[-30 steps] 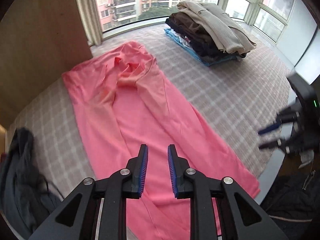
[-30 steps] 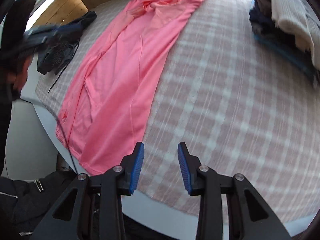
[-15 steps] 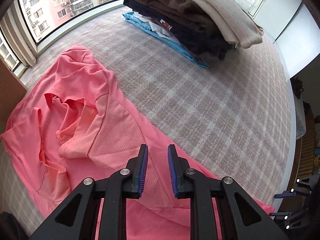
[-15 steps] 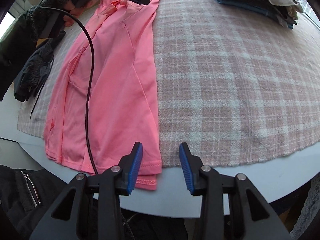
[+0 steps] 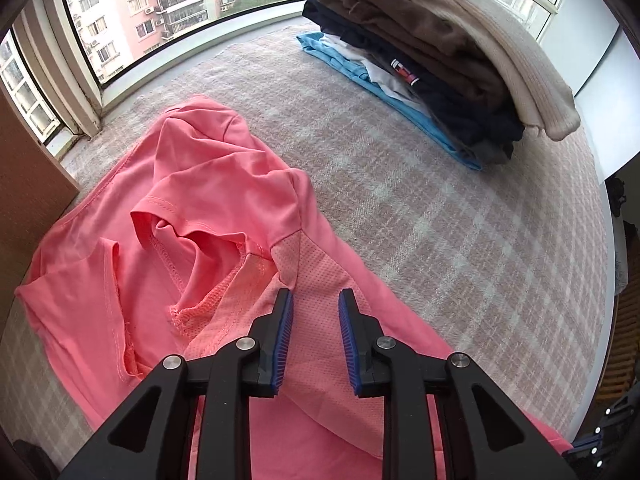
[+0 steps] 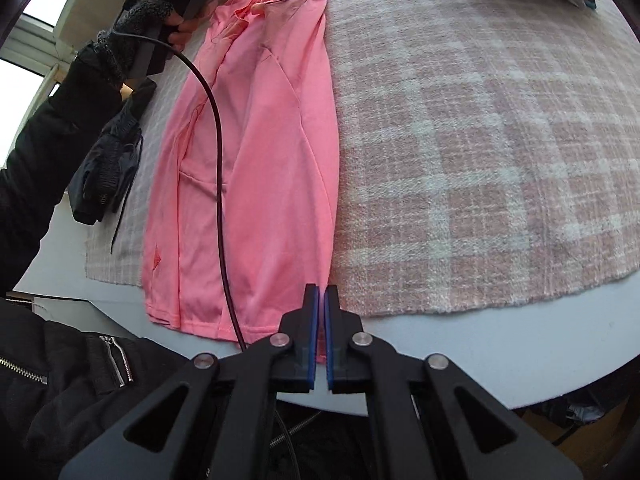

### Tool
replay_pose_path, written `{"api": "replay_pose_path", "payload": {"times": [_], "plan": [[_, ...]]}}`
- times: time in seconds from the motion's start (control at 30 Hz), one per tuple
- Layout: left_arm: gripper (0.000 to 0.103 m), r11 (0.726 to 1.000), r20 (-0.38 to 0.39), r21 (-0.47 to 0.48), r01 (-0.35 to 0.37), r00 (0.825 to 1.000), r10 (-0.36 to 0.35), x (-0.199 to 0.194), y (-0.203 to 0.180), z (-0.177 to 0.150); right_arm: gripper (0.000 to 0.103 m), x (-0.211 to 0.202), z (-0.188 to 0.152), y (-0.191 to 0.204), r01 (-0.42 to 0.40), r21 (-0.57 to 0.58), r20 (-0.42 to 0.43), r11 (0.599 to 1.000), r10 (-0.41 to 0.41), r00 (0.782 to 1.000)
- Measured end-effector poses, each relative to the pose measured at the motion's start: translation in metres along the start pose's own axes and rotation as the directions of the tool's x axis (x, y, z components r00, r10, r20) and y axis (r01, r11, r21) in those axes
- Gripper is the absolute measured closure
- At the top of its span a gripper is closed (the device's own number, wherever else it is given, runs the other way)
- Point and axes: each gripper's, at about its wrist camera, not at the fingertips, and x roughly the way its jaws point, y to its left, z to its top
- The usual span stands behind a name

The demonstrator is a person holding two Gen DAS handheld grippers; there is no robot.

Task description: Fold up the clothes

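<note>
In the left wrist view, the pink garment [image 5: 224, 216] is now being seen far closer than a second ago, its rumpled collar and mesh panel filling the lower left of the frame. The left gripper [image 5: 315, 334] is being held over the mesh panel with its jaws slightly apart and nothing pinched between them. The stack of folded clothes [image 5: 436, 60] is being shown at the upper right, on the checked cloth [image 5: 460, 240].

In the right wrist view, the right gripper [image 6: 321, 334] is being shown at the lower centre, its jaws having just been closing; they are now together on the garment's near hem corner, at the tabletop [image 6: 500, 344] edge. The garment is lying lengthwise from upper centre to lower left. A dark garment [image 6: 108, 168] is lying at the left.
</note>
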Motion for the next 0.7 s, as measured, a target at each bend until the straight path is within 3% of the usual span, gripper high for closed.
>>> {"api": "replay_pose_path", "payload": {"times": [0.13, 0.2, 0.3, 0.43, 0.7], "plan": [[0.08, 0.999, -0.022, 0.041, -0.026, 0.999, 0.027, 0.01, 0.0, -0.002, 0.098, -0.017, -0.012, -0.017, -0.09, 0.07, 0.075, 0.993, 0.085, 0.994], [0.08, 0.998, -0.026, 0.053, -0.026, 0.999, 0.028, 0.012, 0.0, -0.004, 0.083, -0.026, -0.018, -0.027, -0.081, 0.103, 0.103, 0.991, 0.071, 0.992], [0.08, 0.997, -0.027, 0.069, -0.021, 0.999, 0.023, 0.012, 0.0, -0.004, 0.08, -0.031, -0.025, -0.031, 0.003, 0.053, 0.099, 0.999, -0.008, 0.995], [0.079, 0.995, -0.033, 0.09, -0.029, 0.999, 0.032, 0.012, -0.001, -0.003, 0.08, -0.025, -0.025, -0.031, 0.05, -0.065, 0.076, 0.997, -0.045, 0.996], [0.078, 0.994, -0.037, 0.108, -0.036, 0.999, 0.04, 0.009, -0.002, -0.005, 0.08, -0.007, -0.019, -0.021, 0.086, -0.238, 0.018, 0.967, -0.084, 0.996]]}}
